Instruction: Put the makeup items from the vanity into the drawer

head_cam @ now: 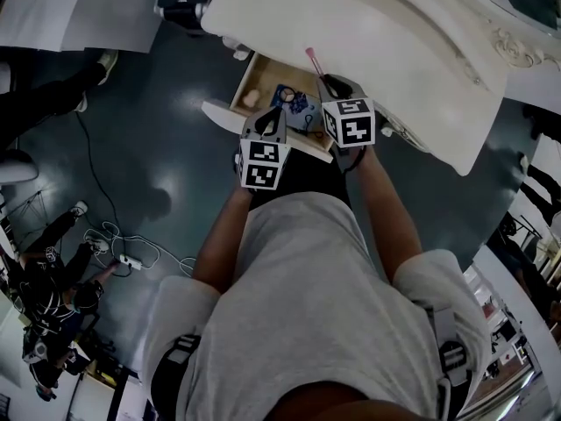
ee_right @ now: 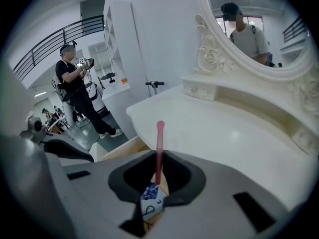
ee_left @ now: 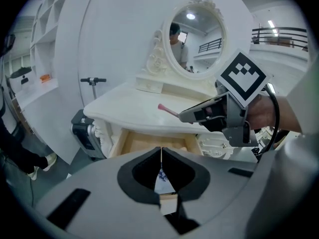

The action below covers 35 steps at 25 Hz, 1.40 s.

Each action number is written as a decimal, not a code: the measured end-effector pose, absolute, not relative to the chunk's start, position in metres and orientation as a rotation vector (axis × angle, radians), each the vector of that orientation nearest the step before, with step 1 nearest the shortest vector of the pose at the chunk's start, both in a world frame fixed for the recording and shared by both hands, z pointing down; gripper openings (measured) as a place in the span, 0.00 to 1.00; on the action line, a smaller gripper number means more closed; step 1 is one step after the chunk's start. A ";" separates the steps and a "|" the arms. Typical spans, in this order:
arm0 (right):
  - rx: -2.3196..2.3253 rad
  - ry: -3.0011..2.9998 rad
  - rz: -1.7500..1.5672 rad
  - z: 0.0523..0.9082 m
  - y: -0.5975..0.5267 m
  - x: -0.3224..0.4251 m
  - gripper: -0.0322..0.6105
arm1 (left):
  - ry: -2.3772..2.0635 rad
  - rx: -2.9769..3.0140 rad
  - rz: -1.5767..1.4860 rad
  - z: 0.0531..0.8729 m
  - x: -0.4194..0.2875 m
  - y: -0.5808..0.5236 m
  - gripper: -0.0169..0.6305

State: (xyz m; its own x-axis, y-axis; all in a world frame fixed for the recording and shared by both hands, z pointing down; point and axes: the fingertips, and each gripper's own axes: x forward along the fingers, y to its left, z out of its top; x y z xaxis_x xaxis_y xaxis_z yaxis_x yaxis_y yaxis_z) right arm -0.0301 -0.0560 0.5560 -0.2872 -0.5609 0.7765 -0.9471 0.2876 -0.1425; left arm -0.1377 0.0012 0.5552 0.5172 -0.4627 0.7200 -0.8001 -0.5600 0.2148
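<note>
My right gripper (ee_right: 158, 159): jaws closed on a slim pink makeup stick (ee_right: 159, 143) with a rounded tip, gripped at its lower end. The stick's long axis runs along the line of the jaws. The rounded tip points out ahead of them, away from me, toward the white vanity desk (head_cam: 368, 33).

The stick is carried in the jaws. In the head view its tip sits over the desk's front edge, just behind the open wooden drawer (head_cam: 263, 75).

My left gripper (ee_left: 161, 152): jaws shut together with nothing between them, held over the drawer's front.

The drawer holds a blue-and-white patterned item (head_cam: 294, 103) and a small pale round item (head_cam: 252, 97).
</note>
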 end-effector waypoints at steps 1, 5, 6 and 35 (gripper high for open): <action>1.346 -1.951 0.822 0.557 -0.051 -0.030 0.13 | -1.024 2.232 0.833 0.555 -0.138 0.004 0.05; 1.352 -1.935 0.823 0.558 -0.031 -0.029 0.13 | -1.001 2.249 0.844 0.557 -0.137 0.013 0.05; 1.353 -1.931 0.820 0.558 -0.027 -0.029 0.13 | -0.994 2.253 0.846 0.557 -0.137 0.015 0.05; 1.240 -1.840 0.946 0.628 0.032 -0.032 0.13 | -0.919 2.219 0.921 0.595 -0.128 0.038 0.05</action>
State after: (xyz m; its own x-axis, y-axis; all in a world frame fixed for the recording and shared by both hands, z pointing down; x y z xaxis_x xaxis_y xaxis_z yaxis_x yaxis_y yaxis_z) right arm -0.0323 0.0324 0.6275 -0.2845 -0.4231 0.8603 -0.9458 0.2706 -0.1797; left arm -0.1279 0.0379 0.5955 0.5286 -0.3749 0.7616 -0.7609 -0.6070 0.2293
